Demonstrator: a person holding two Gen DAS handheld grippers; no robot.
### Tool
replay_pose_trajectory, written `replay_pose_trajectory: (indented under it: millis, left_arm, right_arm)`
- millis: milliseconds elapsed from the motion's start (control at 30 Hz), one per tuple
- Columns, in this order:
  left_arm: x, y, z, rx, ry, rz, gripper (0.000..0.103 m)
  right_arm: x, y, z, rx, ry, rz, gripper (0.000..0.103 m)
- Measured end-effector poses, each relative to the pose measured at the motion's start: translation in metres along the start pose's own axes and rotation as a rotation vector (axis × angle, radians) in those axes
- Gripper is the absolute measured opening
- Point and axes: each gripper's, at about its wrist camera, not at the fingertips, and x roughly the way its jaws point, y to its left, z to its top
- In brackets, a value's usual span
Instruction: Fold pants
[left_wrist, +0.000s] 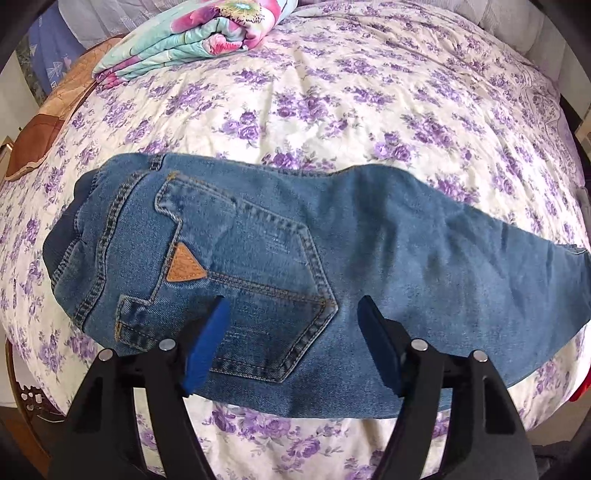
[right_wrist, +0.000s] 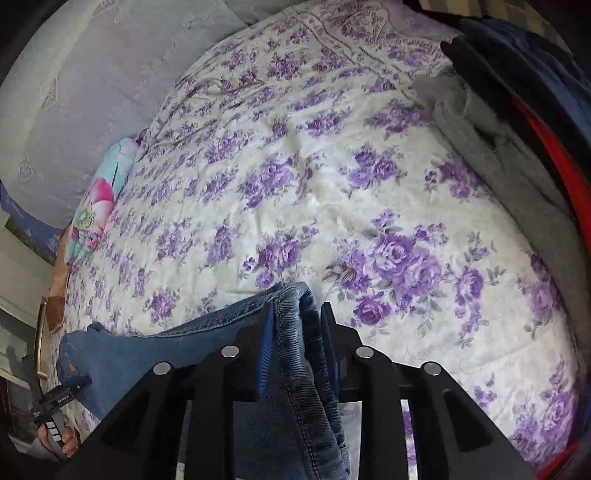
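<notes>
Left gripper (left_wrist: 291, 306) first: its jaws stand wide apart, gripping nothing, the blue pads (left_wrist: 207, 343) hovering over the denim with the back pocket (left_wrist: 251, 295) showing between them. A tan triangular patch (left_wrist: 185, 266) sits on that pocket, toward ten o'clock from the jaws. The jeans (left_wrist: 369, 258) lie flat on the bed (left_wrist: 332, 92), stretched across the view from nine o'clock to three o'clock, waistband end at nine, the leg running off toward three.

Over to the right gripper (right_wrist: 295, 314): its jaws are closed down on a thick folded edge of the jeans (right_wrist: 291, 369), denim bunched between the fingers, the hem poking out just past the tips at twelve o'clock. More denim trails away toward nine o'clock, lying on the purple-flowered bedspread (right_wrist: 332, 184). Whether that pinched edge is lifted off the bed, I can't tell.

Moving outward: a folded floral blanket (left_wrist: 199, 37) in teal and pink rests at the bed's far side, at eleven o'clock in the left view. In the right view a grey garment (right_wrist: 498, 158) lies at two o'clock, with dark and red cloth (right_wrist: 546, 147) beyond it at the frame's edge.
</notes>
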Motion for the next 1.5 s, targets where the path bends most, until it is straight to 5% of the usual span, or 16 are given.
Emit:
replay_pose_trajectory:
  millis: [133, 300, 367, 433, 567, 667, 733, 800, 900, 967, 1100, 1500]
  left_arm:
    - [-0.013, -0.018, 0.011, 0.070, -0.048, -0.041, 0.071]
    - [0.035, -0.035, 0.000, 0.175, 0.041, 0.046, 0.081]
    - [0.034, -0.036, -0.003, 0.190, 0.013, 0.058, 0.082]
    - [0.029, -0.036, 0.002, 0.189, 0.026, 0.053, 0.081]
    - [-0.001, -0.040, 0.018, 0.150, -0.044, -0.074, 0.080]
    - [-0.016, -0.066, 0.030, 0.181, -0.082, -0.202, 0.080]
    - [-0.015, -0.095, 0.031, 0.243, -0.077, -0.266, 0.080]
    - [0.001, -0.127, 0.023, 0.347, -0.049, -0.259, 0.080]
    - [0.037, -0.159, 0.000, 0.473, -0.026, -0.128, 0.086]
    - [0.033, -0.160, 0.002, 0.459, -0.032, -0.120, 0.086]
    - [0.020, -0.145, 0.013, 0.358, -0.017, -0.163, 0.084]
    - [0.016, -0.105, 0.007, 0.245, 0.047, -0.125, 0.084]
  right_arm:
    - [-0.036, 0.027, -0.001, -0.074, -0.073, 0.026, 0.027]
    - [0.001, 0.054, -0.033, -0.129, 0.061, 0.058, 0.025]
    - [0.031, 0.037, -0.048, -0.055, 0.122, 0.023, 0.010]
    - [0.030, 0.028, -0.050, 0.003, 0.093, 0.026, 0.005]
    - [-0.004, 0.038, -0.045, 0.016, 0.028, 0.065, 0.019]
    - [-0.034, 0.038, -0.048, 0.044, -0.030, 0.075, 0.046]
    - [-0.041, 0.029, -0.056, 0.090, -0.025, 0.064, 0.046]
    - [-0.042, 0.015, -0.065, 0.151, -0.017, 0.045, 0.046]
    - [-0.043, -0.006, -0.078, 0.266, -0.013, 0.064, 0.046]
    - [-0.043, -0.015, -0.084, 0.327, -0.017, 0.098, 0.047]
    - [-0.045, -0.017, -0.089, 0.353, -0.019, 0.112, 0.066]
    - [-0.017, -0.041, -0.089, 0.496, -0.031, 0.253, 0.068]
